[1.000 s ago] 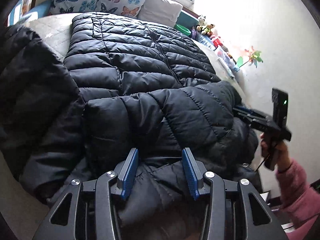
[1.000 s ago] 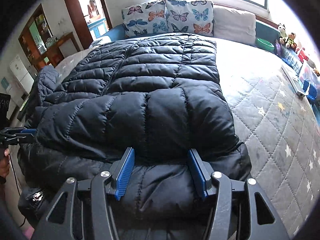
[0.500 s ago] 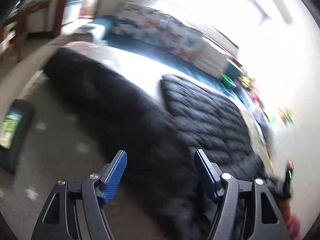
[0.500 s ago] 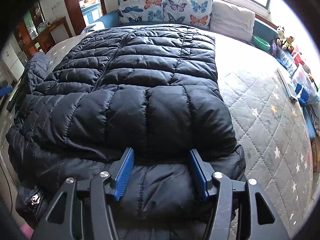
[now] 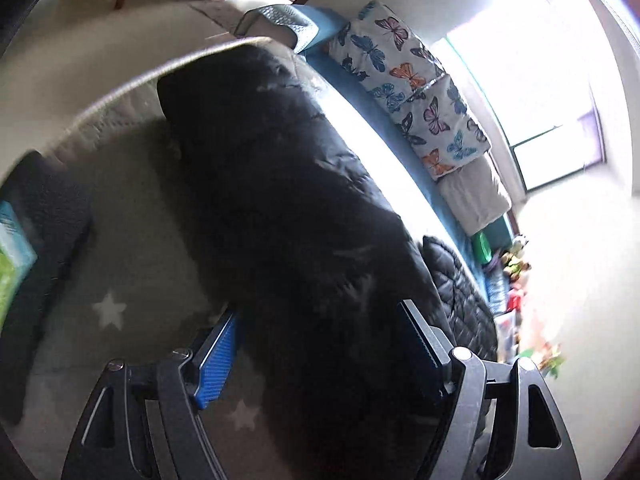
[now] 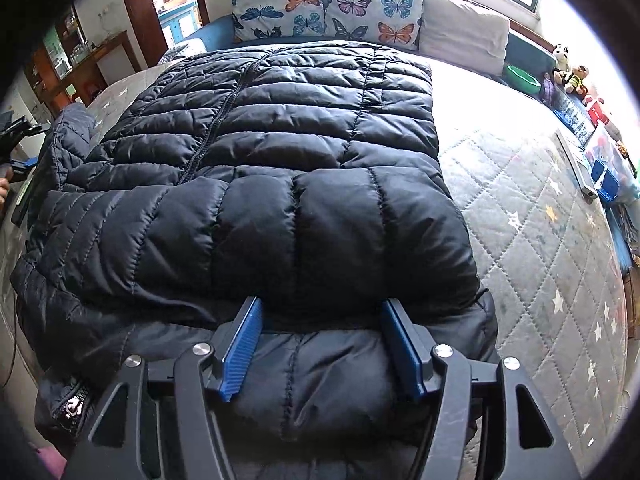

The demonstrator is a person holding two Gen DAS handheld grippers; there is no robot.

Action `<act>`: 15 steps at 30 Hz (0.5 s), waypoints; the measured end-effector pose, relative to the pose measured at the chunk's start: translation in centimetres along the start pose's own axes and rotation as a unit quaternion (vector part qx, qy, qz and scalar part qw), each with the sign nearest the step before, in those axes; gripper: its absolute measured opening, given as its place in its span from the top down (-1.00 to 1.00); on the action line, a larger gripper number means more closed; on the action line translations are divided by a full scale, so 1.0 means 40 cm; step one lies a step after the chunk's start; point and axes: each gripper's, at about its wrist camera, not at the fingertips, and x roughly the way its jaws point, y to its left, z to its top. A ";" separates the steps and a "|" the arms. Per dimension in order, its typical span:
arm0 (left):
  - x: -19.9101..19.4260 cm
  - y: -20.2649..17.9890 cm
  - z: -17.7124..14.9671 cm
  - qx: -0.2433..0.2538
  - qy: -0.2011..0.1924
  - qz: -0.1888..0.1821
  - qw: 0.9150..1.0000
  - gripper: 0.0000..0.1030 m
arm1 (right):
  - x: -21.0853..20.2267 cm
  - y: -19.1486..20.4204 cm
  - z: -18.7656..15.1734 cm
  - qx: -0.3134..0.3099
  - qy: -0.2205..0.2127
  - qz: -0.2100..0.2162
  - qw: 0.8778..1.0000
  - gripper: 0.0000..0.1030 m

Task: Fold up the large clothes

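Note:
A large black puffer jacket (image 6: 280,168) lies spread on the bed, zipper up, its near part folded over across the body. My right gripper (image 6: 320,340) is open, jaws wide, just above the jacket's near folded edge. My left gripper (image 5: 320,344) is open at the jacket's left side, its blue pads (image 5: 218,356) standing either side of a dark, blurred part of the jacket (image 5: 304,208), likely a sleeve. In the right wrist view the left gripper (image 6: 18,136) shows at the far left edge.
The grey quilted mattress with stars (image 6: 532,240) lies bare to the right. Butterfly pillows (image 6: 328,4) and a white pillow (image 6: 464,28) line the head. Toys and boxes (image 6: 588,120) run along the right wall. A dark flat object (image 5: 36,240) lies by the left gripper.
My left gripper has swung from the jacket's near edge out to its left side, over the sleeve. My right gripper has risen a little and stays open over the near fold.

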 end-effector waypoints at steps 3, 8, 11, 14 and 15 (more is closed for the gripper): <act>0.013 0.011 0.028 0.000 -0.031 -0.003 1.000 -0.35 | 0.001 0.003 0.000 0.001 0.000 -0.001 1.000 -0.34; 0.005 -0.001 0.066 0.024 -0.070 0.008 0.997 0.60 | 0.000 0.003 0.000 0.001 0.000 0.000 1.000 -0.35; -0.037 -0.041 0.081 0.049 -0.099 0.011 0.994 0.78 | 0.000 0.003 0.000 0.001 -0.003 0.001 1.000 -0.36; -0.092 -0.131 0.070 0.099 -0.129 0.021 0.987 0.81 | 0.000 0.003 0.000 0.002 -0.004 0.002 1.000 -0.36; -0.110 -0.171 0.059 0.121 -0.138 0.023 0.983 0.81 | -0.001 0.003 -0.001 0.003 -0.005 0.002 1.000 -0.36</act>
